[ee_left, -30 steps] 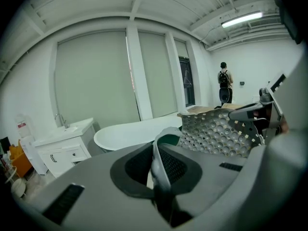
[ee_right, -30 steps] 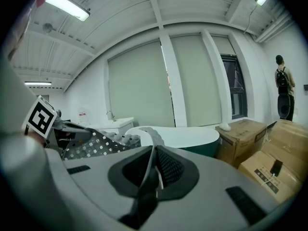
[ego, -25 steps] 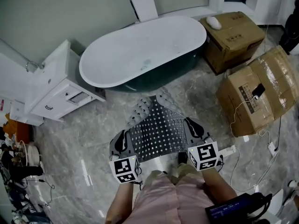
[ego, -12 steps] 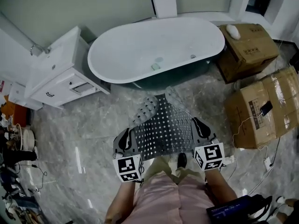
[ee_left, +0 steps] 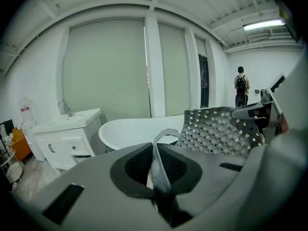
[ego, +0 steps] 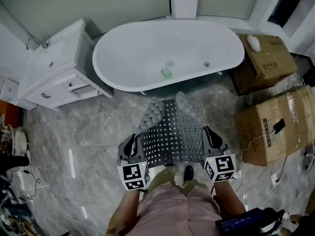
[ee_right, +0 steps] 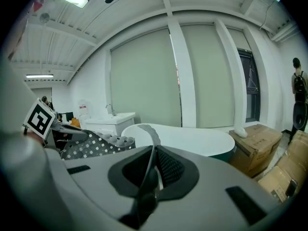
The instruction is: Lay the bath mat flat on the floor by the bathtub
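The left gripper [ego: 132, 149] and the right gripper [ego: 212, 137] each have their jaws pressed together on a near corner of the bath mat [ego: 172, 132], and each gripper view shows a thin edge of the mat pinched between the pads. The mat is grey, perforated and studded with suction cups. It is stretched between the two grippers in front of the person, above the floor [ego: 88, 132], with its far corners curling upward just short of the bathtub [ego: 167, 53]. The floor is glossy grey marble-patterned tile with streaks of reflected light. The tub is a white oval with a dark outer shell, standing against a wall of pale blinds [ee_left: 108, 71]. A white vanity cabinet [ego: 54, 73] with a sink and tap stands to its left. Two cardboard boxes [ego: 275, 124] sit to its right, with a white cable [ego: 275, 176] trailing on the tile beside the nearer one
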The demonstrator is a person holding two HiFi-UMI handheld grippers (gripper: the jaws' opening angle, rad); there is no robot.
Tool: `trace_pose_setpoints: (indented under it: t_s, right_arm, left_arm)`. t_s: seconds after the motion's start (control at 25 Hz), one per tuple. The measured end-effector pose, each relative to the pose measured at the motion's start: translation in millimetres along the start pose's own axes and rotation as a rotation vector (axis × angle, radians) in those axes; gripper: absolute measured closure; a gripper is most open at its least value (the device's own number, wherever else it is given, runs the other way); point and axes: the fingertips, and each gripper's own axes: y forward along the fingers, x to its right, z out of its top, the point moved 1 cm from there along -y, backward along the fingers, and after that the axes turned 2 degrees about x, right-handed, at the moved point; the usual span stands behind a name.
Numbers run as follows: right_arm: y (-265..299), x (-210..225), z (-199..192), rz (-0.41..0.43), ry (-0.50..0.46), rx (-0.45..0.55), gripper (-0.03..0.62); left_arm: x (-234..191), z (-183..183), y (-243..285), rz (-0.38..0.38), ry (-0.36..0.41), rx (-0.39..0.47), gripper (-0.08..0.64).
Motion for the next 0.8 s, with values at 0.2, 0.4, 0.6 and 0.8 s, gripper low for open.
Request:
trace_pose_setpoints:
  t_s: [0.2, 0.4, 0.6, 0.8]
  right_arm:
    - [22, -2, 25, -0.027, -0.026, 0.03, 0.561]
    - [39, -4, 48, -0.05, -0.032, 0.071, 0.561]
    - [47, 7, 67, -0.05, -0.04, 0.103, 0.561]
    - [49, 25, 80, -0.04, -0.049, 0.117, 0.561]
  left_arm:
    - [-23, 15, 17, -0.008, 0.002, 0.022, 0.522]
    - [-41, 41, 34, -0.019, 0.015, 0.079, 0.522]
    - [-46, 64, 48, -0.002, 0.037, 0.099, 0.522]
    - [-39, 81, 55, 0.012, 0.049, 0.116, 0.522]
